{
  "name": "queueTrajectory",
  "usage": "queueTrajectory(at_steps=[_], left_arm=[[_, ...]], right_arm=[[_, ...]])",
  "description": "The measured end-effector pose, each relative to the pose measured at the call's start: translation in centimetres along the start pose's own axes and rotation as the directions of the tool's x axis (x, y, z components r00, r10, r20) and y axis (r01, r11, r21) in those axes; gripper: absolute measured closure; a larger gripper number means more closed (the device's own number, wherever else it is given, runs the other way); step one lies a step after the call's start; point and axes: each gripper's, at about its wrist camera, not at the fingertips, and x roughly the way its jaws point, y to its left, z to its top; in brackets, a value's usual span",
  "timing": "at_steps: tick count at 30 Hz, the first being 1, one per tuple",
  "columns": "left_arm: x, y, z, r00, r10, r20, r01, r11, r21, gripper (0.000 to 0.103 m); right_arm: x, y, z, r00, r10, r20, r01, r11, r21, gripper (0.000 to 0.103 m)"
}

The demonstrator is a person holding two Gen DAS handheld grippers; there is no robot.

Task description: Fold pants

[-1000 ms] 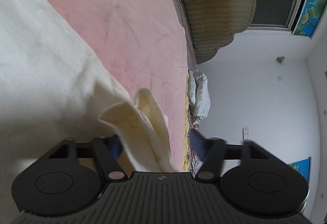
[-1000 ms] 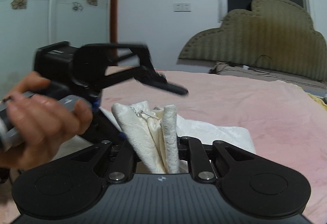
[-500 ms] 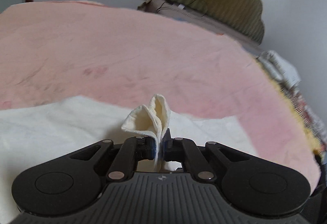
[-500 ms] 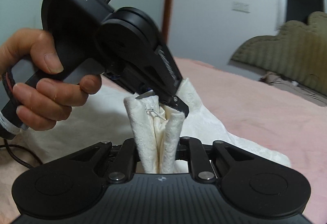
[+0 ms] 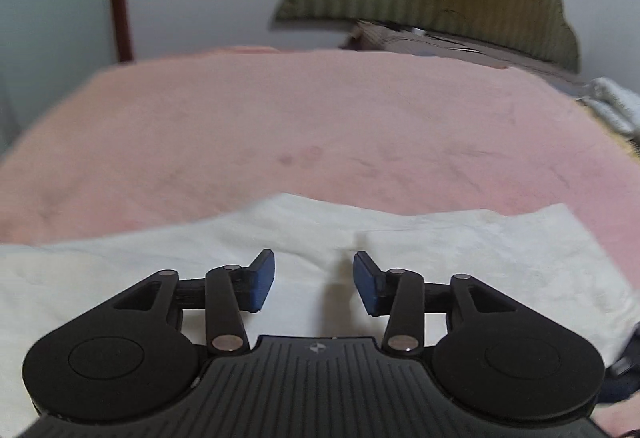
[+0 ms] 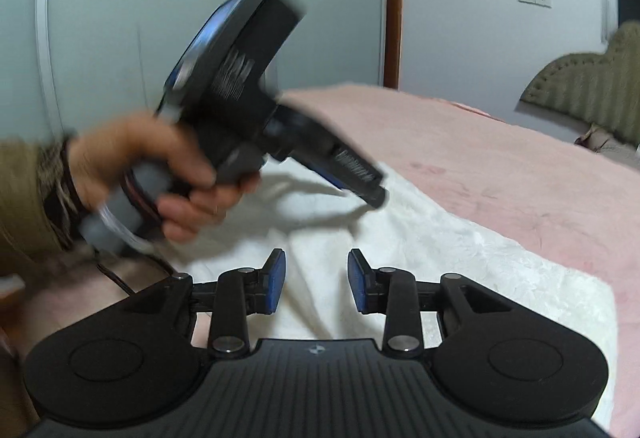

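My left gripper [image 5: 314, 280] and right gripper [image 6: 317, 280] are both opening, nothing between the pads, because the white pants [image 5: 460, 258] lie folded at lower frame on the pink bed [image 5: 320, 118].

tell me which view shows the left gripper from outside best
The right wrist view: the left gripper shows whole from the side, though blurred, in the person's hand. The left wrist view shows only its own fingers, parted over the pants.
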Motion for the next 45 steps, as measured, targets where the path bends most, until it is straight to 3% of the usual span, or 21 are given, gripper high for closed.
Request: queueTrajectory(at_steps=[2, 5, 7, 9, 11, 13, 15, 17, 19, 23, 25, 29, 33, 35, 40, 41, 44, 45], left_arm=[[-0.6, 0.2, -0.3, 0.997, 0.077, 0.003, -0.077, 0.997, 0.03, 0.053], [-2.0, 0.0, -1.5, 0.995, 0.098, -0.007, -0.096, 0.988, 0.122, 0.052], [-2.6, -0.8, -2.9, 0.991, 0.137, -0.004, -0.133, 0.964, 0.23, 0.048], [-3.1, -1.4, -4.2, 0.974, 0.222, 0.039, -0.223, 0.925, 0.308, 0.047], [-3.8, -0.9, -4.7, 0.963, 0.262, 0.062, -0.268, 0.919, 0.289, 0.046], [-4.9, 0.5, -4.2, 0.98, 0.198, 0.031, -0.201, 0.967, 0.16, 0.044], [-5.7, 2.3, -3.3, 0.999, 0.044, -0.018, -0.044, 0.999, -0.029, 0.044], [-6.0, 3.5, -2.7, 0.99, -0.133, -0.04, 0.124, 0.977, -0.175, 0.044], [-6.2, 3.6, -2.4, 0.973, -0.228, -0.047, 0.212, 0.95, -0.228, 0.044], [-6.6, 3.0, -2.5, 0.969, -0.24, -0.058, 0.219, 0.946, -0.24, 0.045], [-6.3, 3.3, -2.7, 0.956, -0.284, -0.073, 0.252, 0.924, -0.288, 0.045], [-5.5, 4.1, -3.6, 0.894, -0.438, -0.097, 0.361, 0.831, -0.422, 0.047], [-4.1, 4.2, -4.1, 0.837, -0.538, -0.101, 0.423, 0.753, -0.505, 0.047], [-3.5, 4.0, -4.3, 0.814, -0.571, -0.106, 0.439, 0.725, -0.531, 0.047], [-1.7, 2.9, -4.8, 0.78, -0.611, -0.135, 0.44, 0.688, -0.576, 0.048], [-1.4, 2.8, -4.9, 0.775, -0.616, -0.139, 0.435, 0.681, -0.59, 0.053], [-0.4, 3.0, -5.2, 0.784, -0.6, -0.158, 0.394, 0.678, -0.621, 0.078], [-0.3, 3.5, -5.4, 0.778, -0.613, -0.139, 0.402, 0.654, -0.64, 0.09]], right_arm=[[-0.1, -0.9, 0.1, 1.0, -0.007, 0.018, 0.006, 0.999, 0.051, 0.07], [1.7, -0.8, -0.1, 0.998, -0.055, -0.036, 0.058, 0.994, 0.089, 0.07], [3.6, -0.1, -0.6, 0.991, -0.06, -0.122, 0.068, 0.996, 0.061, 0.07], [3.5, 1.0, -0.9, 0.991, -0.09, -0.102, 0.091, 0.996, 0.003, 0.07], [2.6, 2.3, -0.7, 0.994, -0.091, -0.063, 0.087, 0.995, -0.052, 0.07], [1.7, 3.7, -0.6, 0.996, -0.083, -0.031, 0.079, 0.99, -0.114, 0.07], [2.0, 4.0, -0.1, 0.997, -0.066, -0.038, 0.059, 0.985, -0.161, 0.07], [2.7, 4.8, -0.5, 0.995, -0.079, -0.063, 0.065, 0.978, -0.196, 0.07], [3.2, 5.1, -1.0, 0.99, -0.115, -0.085, 0.092, 0.967, -0.236, 0.07], [2.5, 6.0, -1.8, 0.989, -0.125, -0.084, 0.093, 0.946, -0.311, 0.07], [2.1, 6.4, -2.4, 0.987, -0.141, -0.08, 0.105, 0.932, -0.346, 0.07], [2.0, 5.6, -2.1, 0.985, -0.168, -0.046, 0.146, 0.941, -0.305, 0.07], [2.1, 4.2, -1.2, 0.98, -0.197, -0.014, 0.188, 0.953, -0.236, 0.07], [2.0, 3.8, -1.1, 0.981, -0.192, -0.012, 0.185, 0.959, -0.214, 0.07], [2.0, 3.7, -1.3, 0.979, -0.204, -0.012, 0.197, 0.956, -0.216, 0.07], [1.9, 3.7, -1.2, 0.979, -0.202, -0.013, 0.195, 0.958, -0.212, 0.07], [1.0, 2.8, -0.9, 0.988, -0.153, -0.013, 0.15, 0.978, -0.145, 0.069], [0.8, 2.1, -0.8, 0.992, -0.127, -0.017, 0.124, 0.987, -0.099, 0.069]])
